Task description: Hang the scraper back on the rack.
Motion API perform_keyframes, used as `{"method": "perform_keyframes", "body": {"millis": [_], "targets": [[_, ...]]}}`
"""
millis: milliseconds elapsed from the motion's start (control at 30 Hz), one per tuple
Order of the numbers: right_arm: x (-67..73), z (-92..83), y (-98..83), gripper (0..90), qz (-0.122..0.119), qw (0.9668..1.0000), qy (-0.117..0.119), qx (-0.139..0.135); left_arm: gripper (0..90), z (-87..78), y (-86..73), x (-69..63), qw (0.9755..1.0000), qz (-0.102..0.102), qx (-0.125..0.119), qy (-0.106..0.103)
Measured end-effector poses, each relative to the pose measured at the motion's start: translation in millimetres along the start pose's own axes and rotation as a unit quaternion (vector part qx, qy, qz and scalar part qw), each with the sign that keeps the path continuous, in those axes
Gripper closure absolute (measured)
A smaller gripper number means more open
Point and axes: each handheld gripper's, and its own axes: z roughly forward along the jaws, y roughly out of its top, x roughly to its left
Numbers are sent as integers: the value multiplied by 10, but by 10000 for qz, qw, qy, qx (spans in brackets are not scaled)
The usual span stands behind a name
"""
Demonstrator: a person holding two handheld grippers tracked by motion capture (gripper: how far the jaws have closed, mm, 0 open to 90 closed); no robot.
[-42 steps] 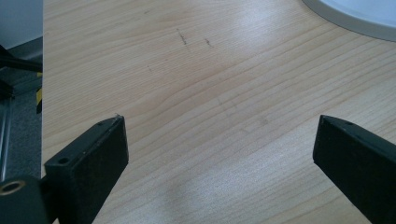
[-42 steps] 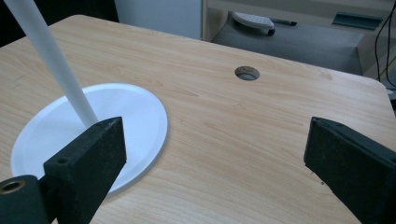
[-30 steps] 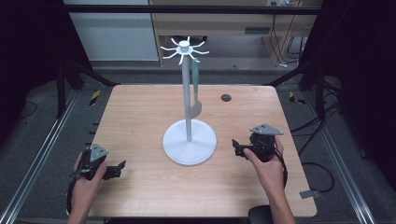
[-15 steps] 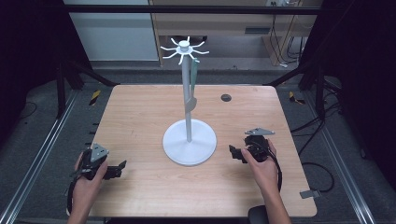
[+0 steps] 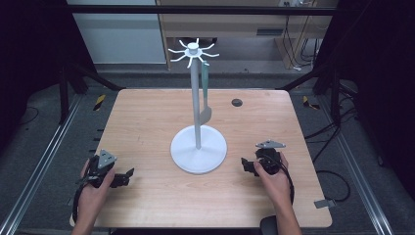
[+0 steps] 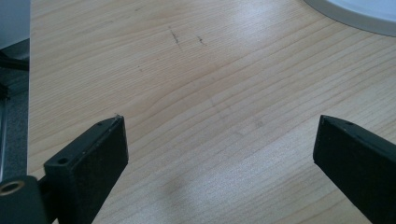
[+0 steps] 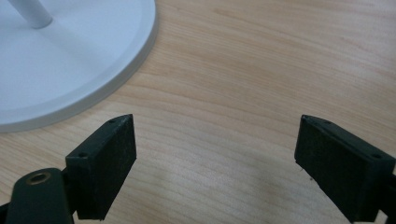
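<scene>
stage: looks finished | green spoon (image 5: pixel 205 105) hangs on white stand (image 5: pixel 198 147) | left claw (image 5: pixel 128 172), right claw (image 5: pixel 243 164) spread, empty, low by counter (image 5: pixel 147 117) | left: apparently nothing

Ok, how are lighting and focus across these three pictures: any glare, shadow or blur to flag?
High view: the table is evenly lit, the surroundings fall dark, and the white stand is slightly soft. Left gripper view: wood grain is sharp, with pale glare at upper right and a faint shadow between the open jaws. Right gripper view: the stand's base is bright but not blown out, and the near jaws are a little soft.
</scene>
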Motion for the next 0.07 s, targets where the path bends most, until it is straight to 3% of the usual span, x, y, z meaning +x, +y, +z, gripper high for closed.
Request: {"method": "perform_keyframes", "body": {"millis": [67], "targets": [[16, 4, 2, 132, -37, 10000, -4, 3, 29, 3, -2, -2, 10000, 14, 27, -21]]}}
